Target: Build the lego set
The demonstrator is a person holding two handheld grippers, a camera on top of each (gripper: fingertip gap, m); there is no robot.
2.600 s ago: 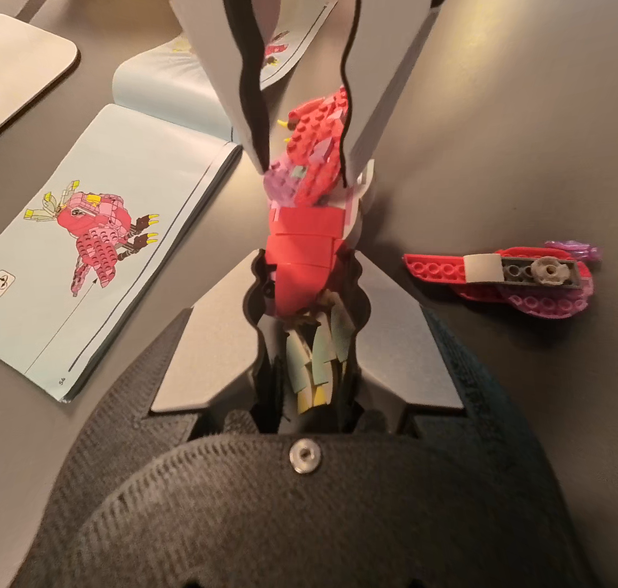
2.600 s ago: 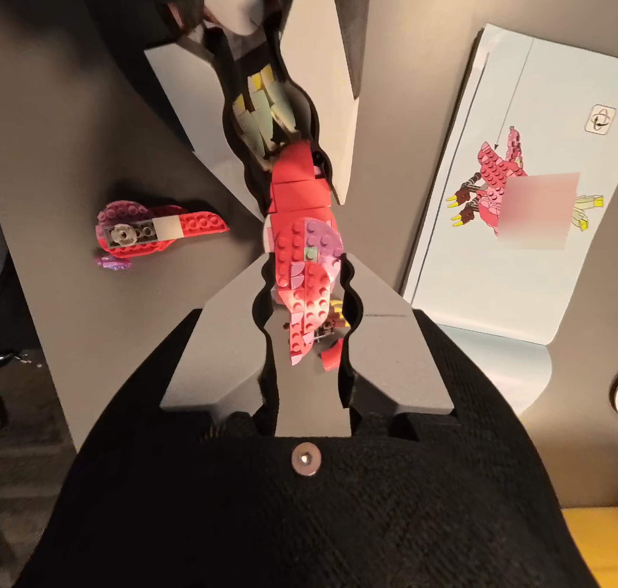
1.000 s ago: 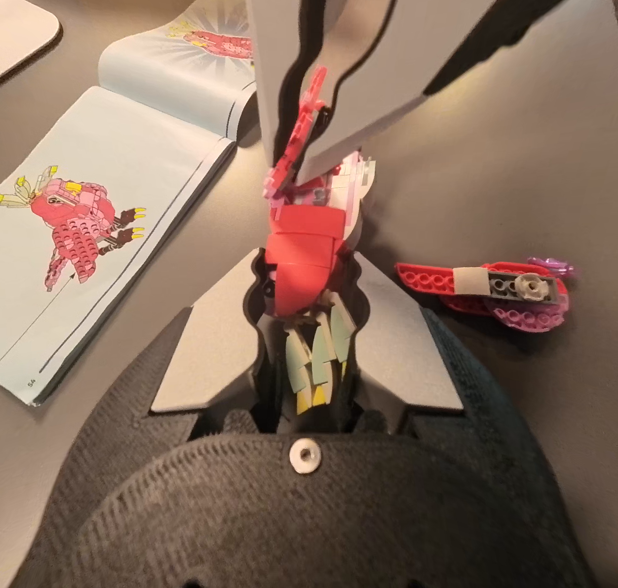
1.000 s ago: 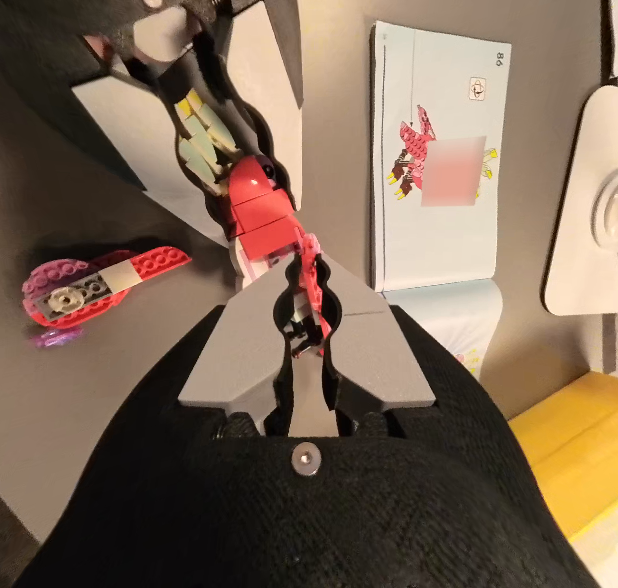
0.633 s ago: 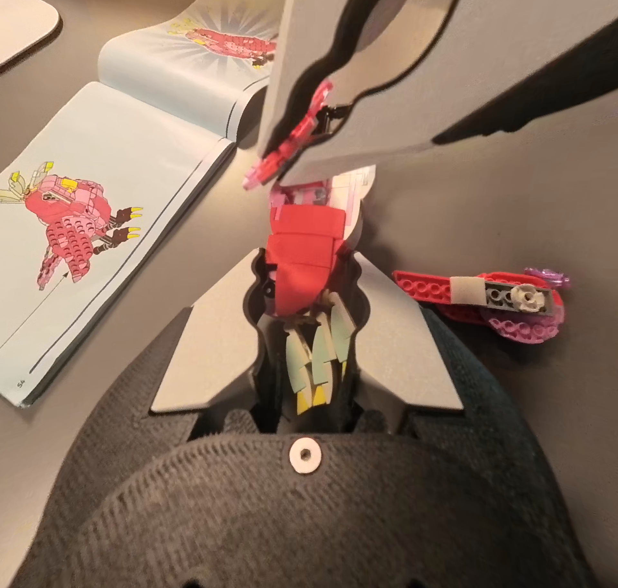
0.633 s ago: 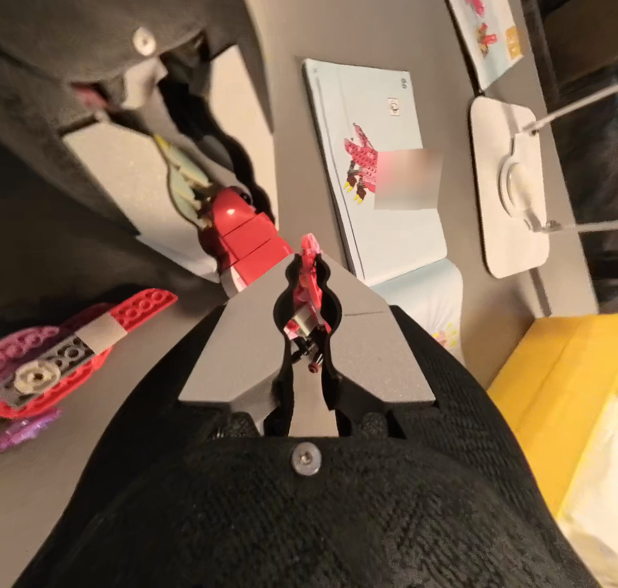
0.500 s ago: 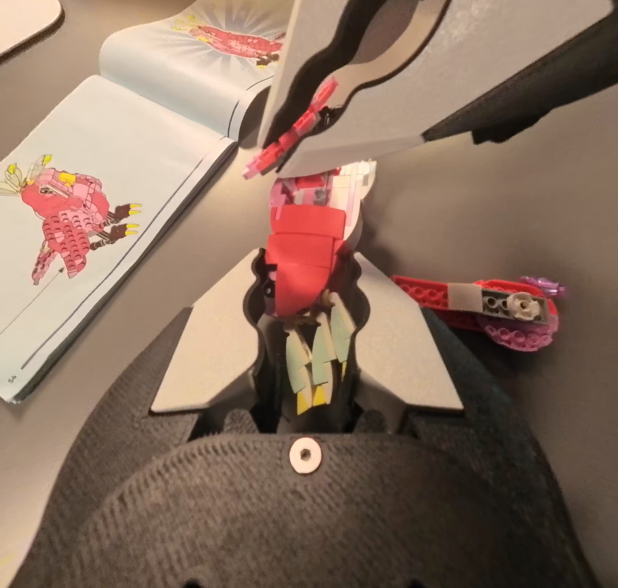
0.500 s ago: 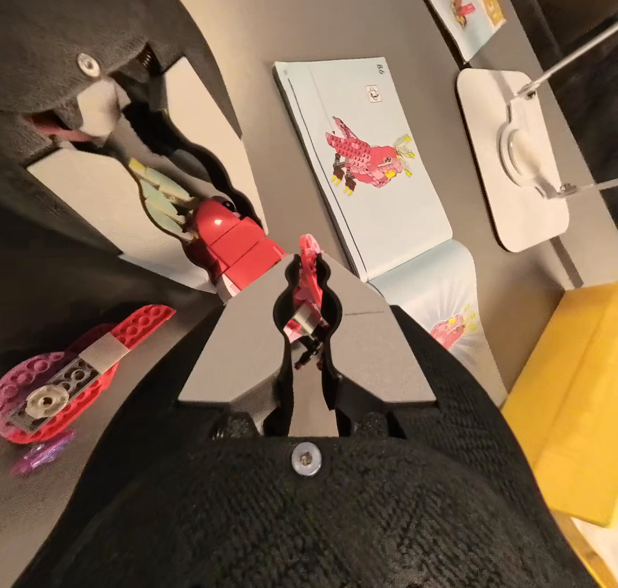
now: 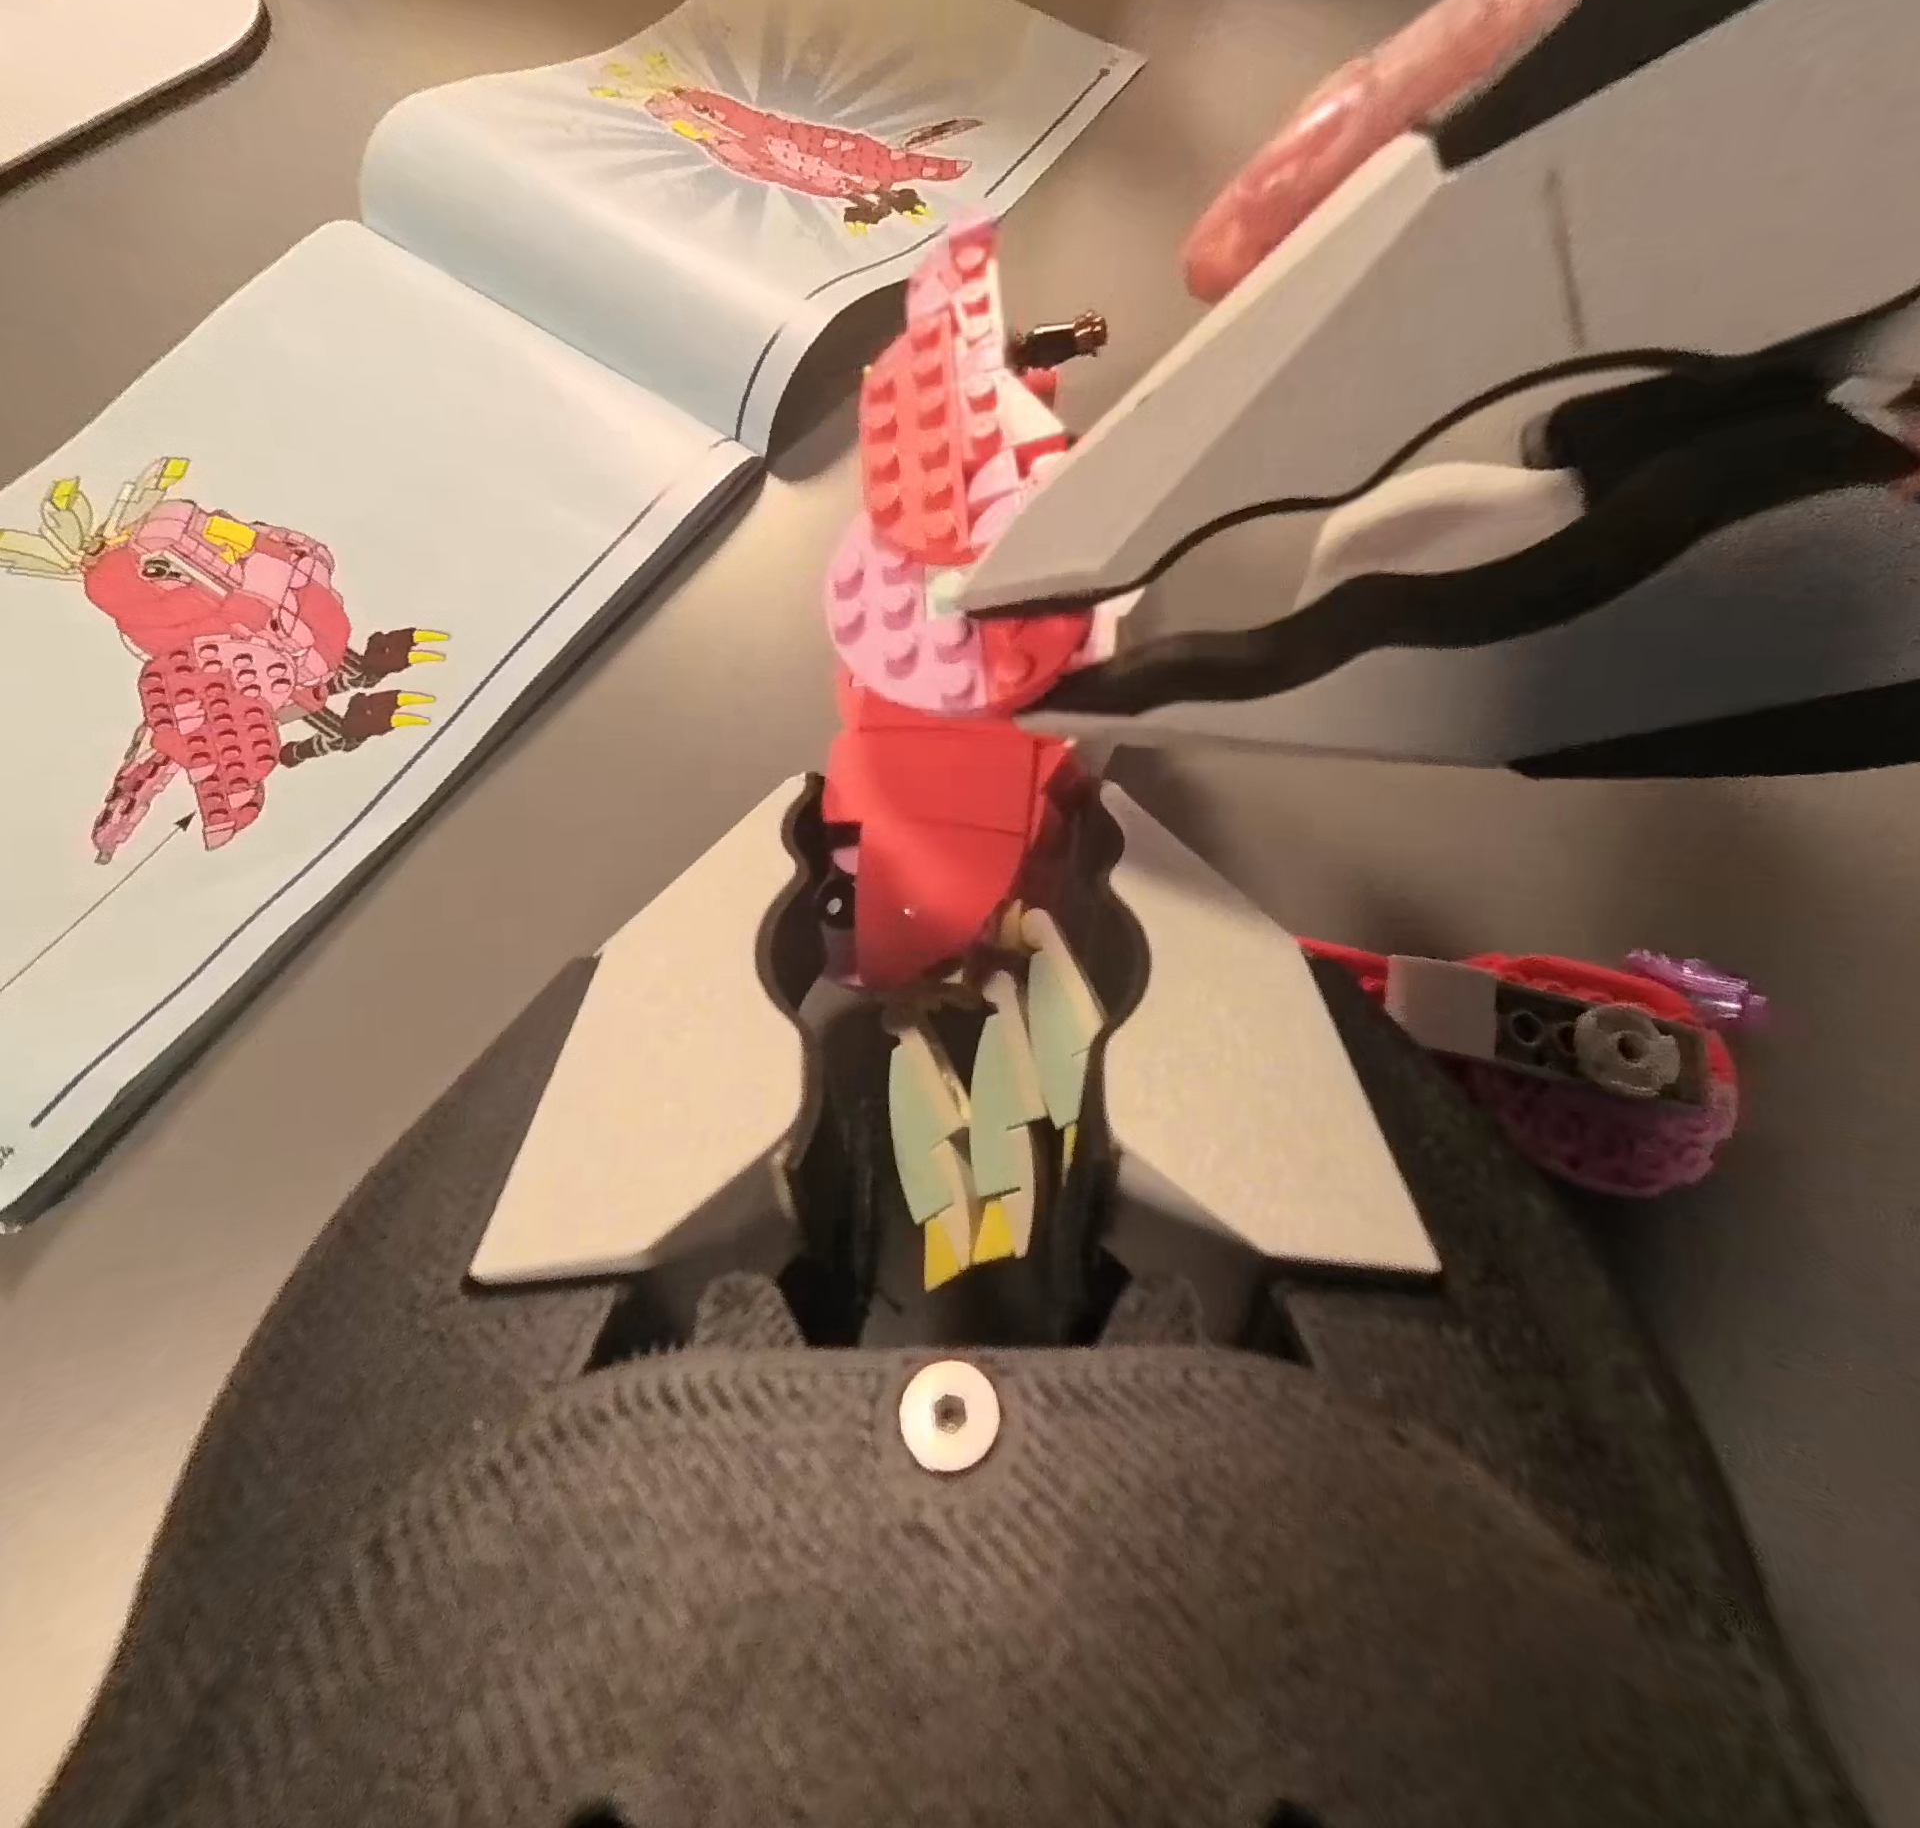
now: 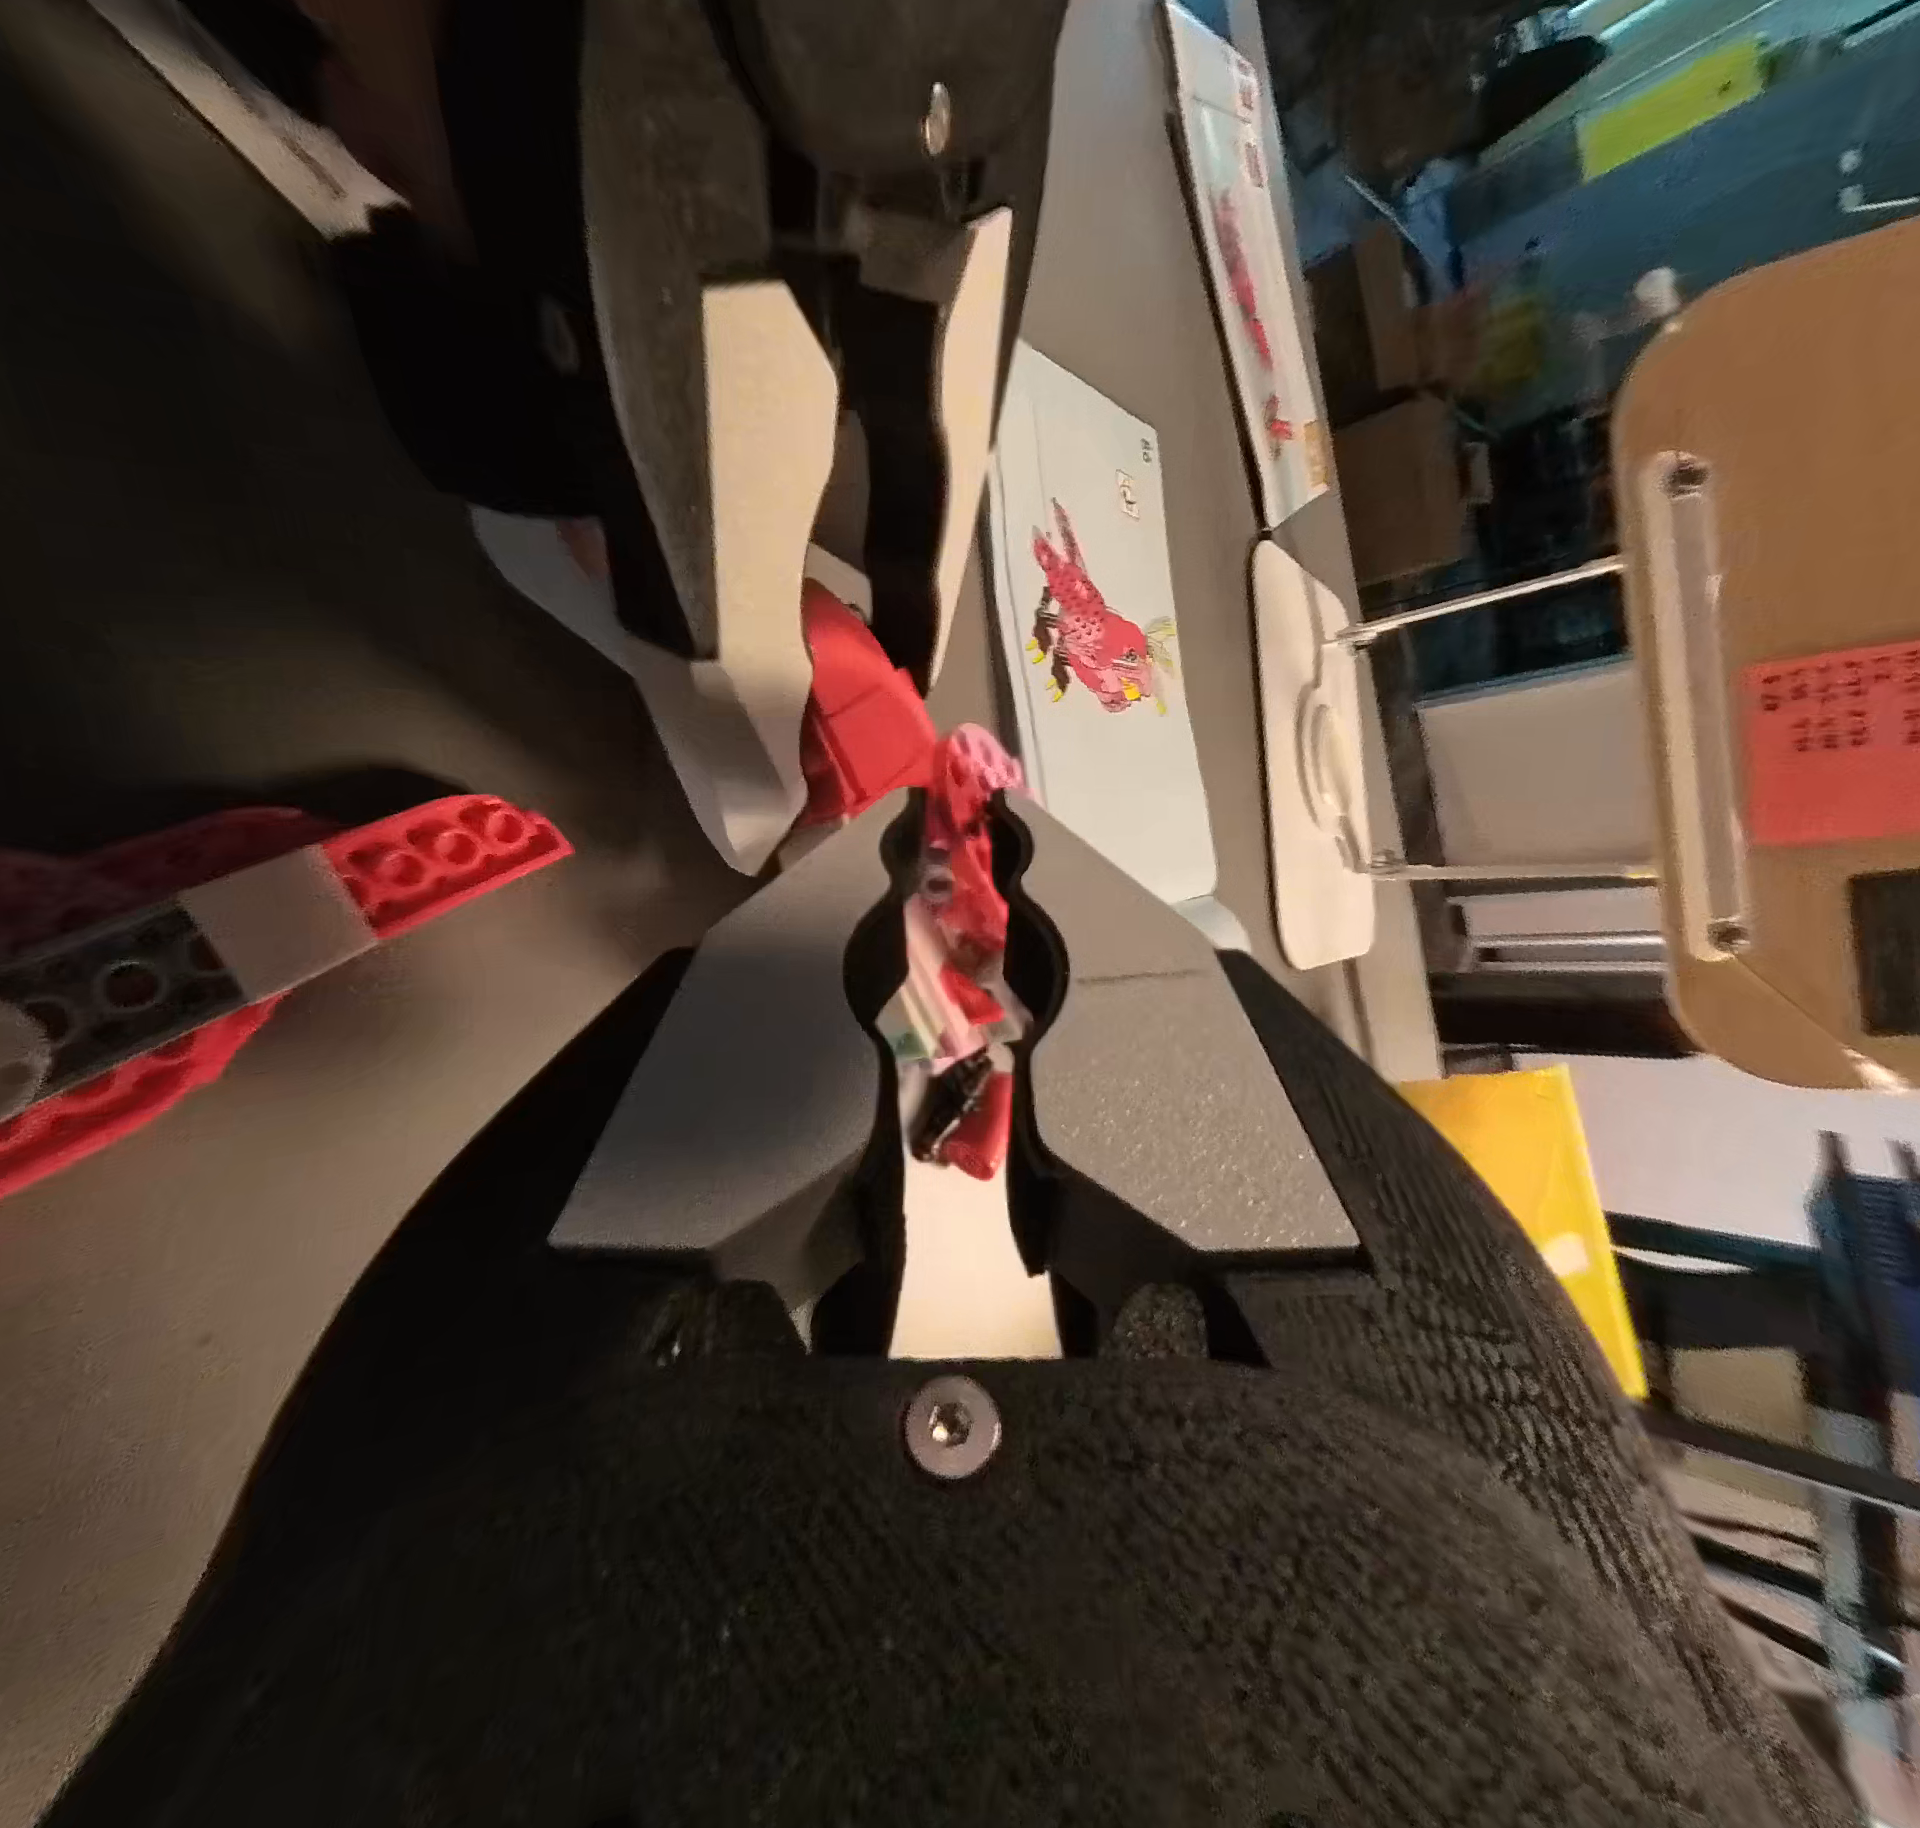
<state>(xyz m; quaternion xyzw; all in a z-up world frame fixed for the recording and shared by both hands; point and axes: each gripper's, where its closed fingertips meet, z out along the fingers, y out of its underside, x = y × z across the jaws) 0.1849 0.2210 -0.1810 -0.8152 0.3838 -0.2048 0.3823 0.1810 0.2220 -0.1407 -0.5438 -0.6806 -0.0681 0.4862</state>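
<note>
My left gripper (image 9: 951,812) is shut on a red brick bird body (image 9: 935,822), whose head and pale green crest feathers (image 9: 987,1082) sit between its fingers. My right gripper (image 10: 961,812) is shut on a red and pink studded wing (image 10: 961,926), held edge-on in its own view. In the left wrist view the right gripper (image 9: 1013,661) comes in from the right and holds the wing (image 9: 935,490) against the far end of the body. In the right wrist view the left gripper (image 10: 842,739) holds the red body (image 10: 852,698) just beyond my fingertips.
A second wing of red, purple and grey plates (image 9: 1538,1051) lies on the grey table right of the left gripper, and shows in the right wrist view (image 10: 260,926). An open pale blue booklet (image 9: 312,531) lies left. A white pad (image 9: 83,12) and yellow box (image 10: 1507,1207) lie farther off. The tips of both grippers are at nearly the same place.
My right gripper has swung round to the right and rolled, so the wing has turned from edge-on to studs-up in the left view, against the body. The left gripper has kept its hold.
</note>
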